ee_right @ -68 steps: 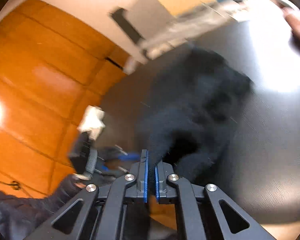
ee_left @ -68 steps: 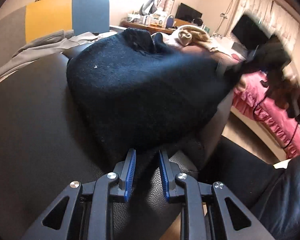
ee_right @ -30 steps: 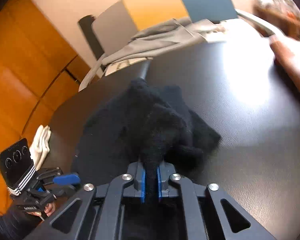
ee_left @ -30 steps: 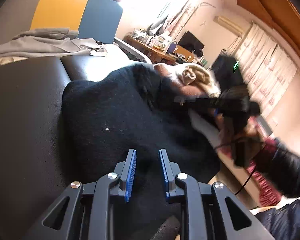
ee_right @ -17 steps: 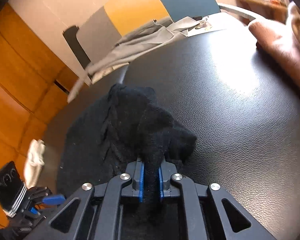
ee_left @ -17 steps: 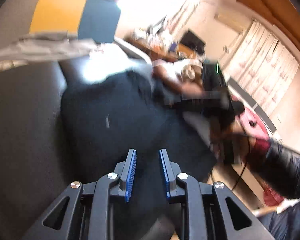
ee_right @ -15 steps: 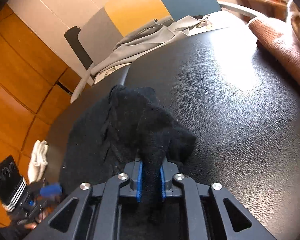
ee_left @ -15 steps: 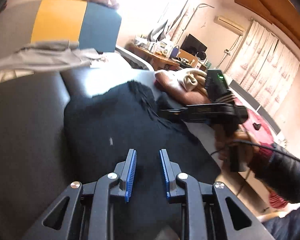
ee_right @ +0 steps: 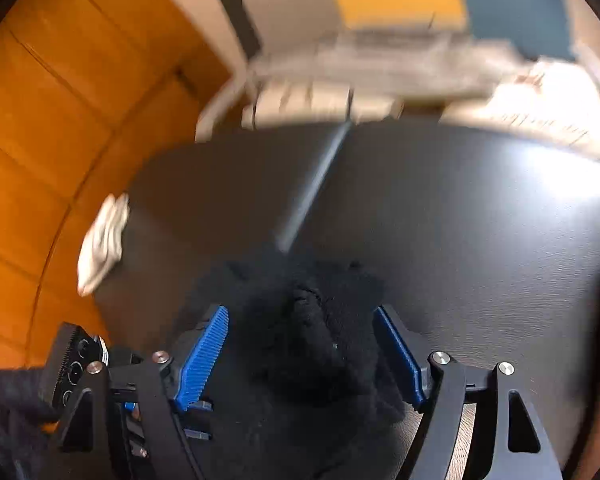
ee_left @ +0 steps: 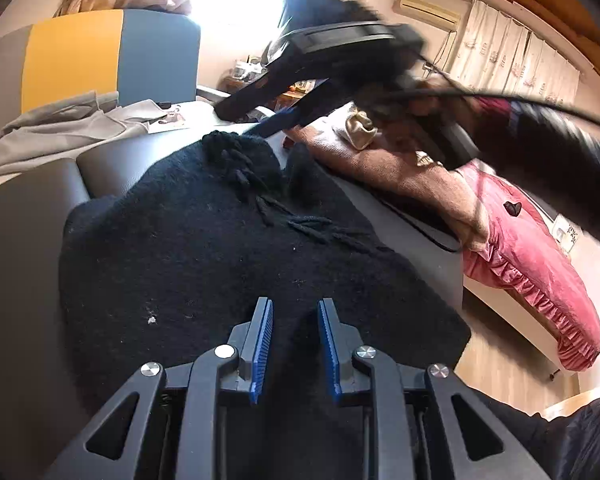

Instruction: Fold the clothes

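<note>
Right gripper (ee_right: 300, 344) jaws, clamped on a bunched fold 0.5 s ago, now spread wide; black sweater (ee_left: 220, 248) lies released on the black leather surface (ee_right: 480, 220). Left gripper (ee_left: 294, 344) jaws narrow, empty above it.

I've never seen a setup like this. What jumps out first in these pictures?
A big black knitted garment sprawls across a dark leather surface, filling the middle of the left view. The left hand-held gripper sits just over its near edge, blue pads parted. Farther back, the right hand-held gripper stands wide open around a bunched fold of the knit, with a pink ruffled cushion off to the right.
</note>
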`<action>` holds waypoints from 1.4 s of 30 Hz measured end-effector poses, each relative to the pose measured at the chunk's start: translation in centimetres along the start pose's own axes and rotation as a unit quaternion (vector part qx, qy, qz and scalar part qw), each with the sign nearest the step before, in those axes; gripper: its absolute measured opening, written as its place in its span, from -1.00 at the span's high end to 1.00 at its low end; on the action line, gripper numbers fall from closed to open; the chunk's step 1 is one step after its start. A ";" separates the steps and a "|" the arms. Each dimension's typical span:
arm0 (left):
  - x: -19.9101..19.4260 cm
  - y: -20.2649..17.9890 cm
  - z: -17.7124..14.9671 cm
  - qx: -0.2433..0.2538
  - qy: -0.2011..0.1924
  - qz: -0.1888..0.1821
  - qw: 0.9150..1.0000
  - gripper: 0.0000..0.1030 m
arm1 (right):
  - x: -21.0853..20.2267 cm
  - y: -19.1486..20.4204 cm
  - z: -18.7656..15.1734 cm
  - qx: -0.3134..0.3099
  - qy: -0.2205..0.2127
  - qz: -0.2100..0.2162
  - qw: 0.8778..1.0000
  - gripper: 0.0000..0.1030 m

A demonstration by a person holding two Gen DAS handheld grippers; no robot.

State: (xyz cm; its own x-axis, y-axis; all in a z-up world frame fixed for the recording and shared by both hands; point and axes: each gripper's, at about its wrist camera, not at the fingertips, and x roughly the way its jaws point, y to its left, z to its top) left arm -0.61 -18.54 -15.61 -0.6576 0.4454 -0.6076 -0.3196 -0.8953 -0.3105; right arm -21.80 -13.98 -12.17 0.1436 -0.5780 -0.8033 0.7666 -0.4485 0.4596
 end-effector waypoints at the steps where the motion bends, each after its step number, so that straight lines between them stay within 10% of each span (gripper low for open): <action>1: 0.1 0.2 -0.1 -0.008 -0.002 -0.003 1.000 0.55 | 1.0 0.0 0.4 -0.005 0.017 0.011 1.000 -0.47; 2: 0.2 0.3 -0.1 -0.015 -0.004 -0.005 1.000 0.55 | 2.0 0.0 0.7 -0.011 0.034 0.022 0.999 -0.28; 4: 0.5 0.3 -0.4 -0.022 -0.010 -0.001 1.000 0.55 | 3.7 0.8 1.2 -0.032 0.055 0.029 0.998 0.75; 5: 0.7 0.3 -0.5 -0.023 -0.010 0.002 1.000 0.55 | 4.2 1.6 1.3 -0.048 0.059 0.025 0.997 0.84; 10: 1.1 -0.2 -0.8 -0.043 -0.021 0.034 0.998 0.56 | 1.1 5.0 1.5 -0.109 -0.041 0.020 0.993 0.85; 14: 0.9 0.2 -0.1 -0.069 -0.021 0.043 0.996 0.55 | 4.0 -0.8 -2.2 -0.023 0.000 -0.051 0.998 0.85; 22: -0.9 3.3 4.3 -0.033 -0.014 0.054 0.998 0.55 | 4.0 -1.5 -4.4 0.016 -0.061 -0.044 0.997 0.76; 26: -1.9 4.9 6.5 -0.015 -0.010 0.059 0.998 0.55 | 3.9 -1.1 -4.0 0.028 -0.087 -0.046 0.995 0.55; 30: 0.1 6.3 7.6 -0.012 0.019 0.085 0.996 0.55 | 0.4 -0.4 -4.0 0.026 -0.149 -0.081 0.985 -0.20; 34: 0.7 6.2 7.5 -0.020 0.019 0.082 0.996 0.55 | -3.8 1.9 -5.8 -0.004 -0.194 -0.110 0.975 -0.23; 42: 2.2 7.1 7.9 -0.038 0.032 0.104 0.993 0.55 | -0.9 6.4 -8.4 -0.093 -0.112 -0.105 0.984 0.07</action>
State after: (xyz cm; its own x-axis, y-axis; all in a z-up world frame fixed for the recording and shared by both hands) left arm -9.72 -23.96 -13.39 -0.6590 0.2529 -0.7084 -0.1276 -0.9657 -0.2260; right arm -11.78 -10.62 -11.64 -0.1558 -0.6312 -0.7598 0.8689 -0.4534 0.1985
